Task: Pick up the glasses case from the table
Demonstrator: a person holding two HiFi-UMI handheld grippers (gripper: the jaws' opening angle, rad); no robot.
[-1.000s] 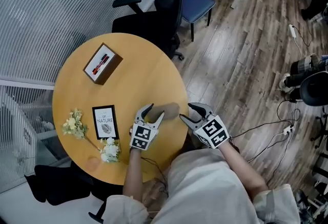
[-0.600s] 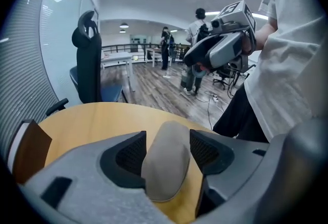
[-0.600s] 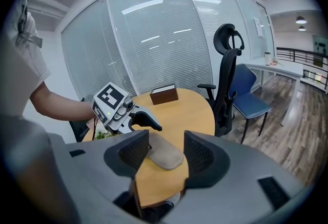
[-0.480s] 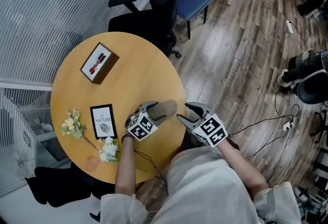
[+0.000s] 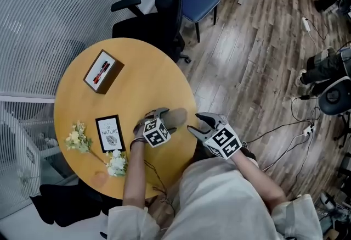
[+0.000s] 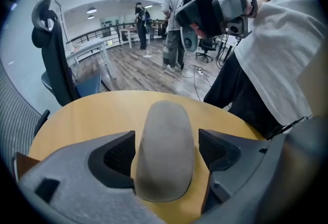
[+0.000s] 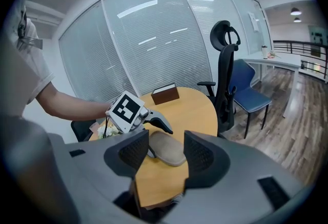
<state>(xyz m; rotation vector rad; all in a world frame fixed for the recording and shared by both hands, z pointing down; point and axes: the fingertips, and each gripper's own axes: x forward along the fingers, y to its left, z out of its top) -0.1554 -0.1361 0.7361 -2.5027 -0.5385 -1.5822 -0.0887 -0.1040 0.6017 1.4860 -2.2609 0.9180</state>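
1. Glasses case [image 6: 165, 130]: grey, oblong with rounded ends and a domed top. It lies flat on the round wooden table [image 5: 137, 79], directly between the jaws of the left gripper [image 5: 160, 120], with its long axis running away from the claw.
2. Left gripper: the jaws are opening. The case sits between them with a visible gap to the pad on each side, so there is no grip yet.
3. Right gripper [image 5: 196, 124]: the jaws are apart with nothing in them. The case lies ahead of this claw, further in over the table and well short of contact.
4. Handling, judged:
   - The surface is matte and looks like felt or suede, so the ribbed pads should find good friction.
   - It is probably a stiff shell and light, and an ordinary squeeze should not crush it.
   - Contents, if any, are unknown.
5. Where to hold, judged:
   - Grip across the narrow width, near mid-length for balance.
   - Set the pads low on the side walls.
6. Risk, judged: the dome curves inward toward the top, so a high grip could squeeze the case out downward.
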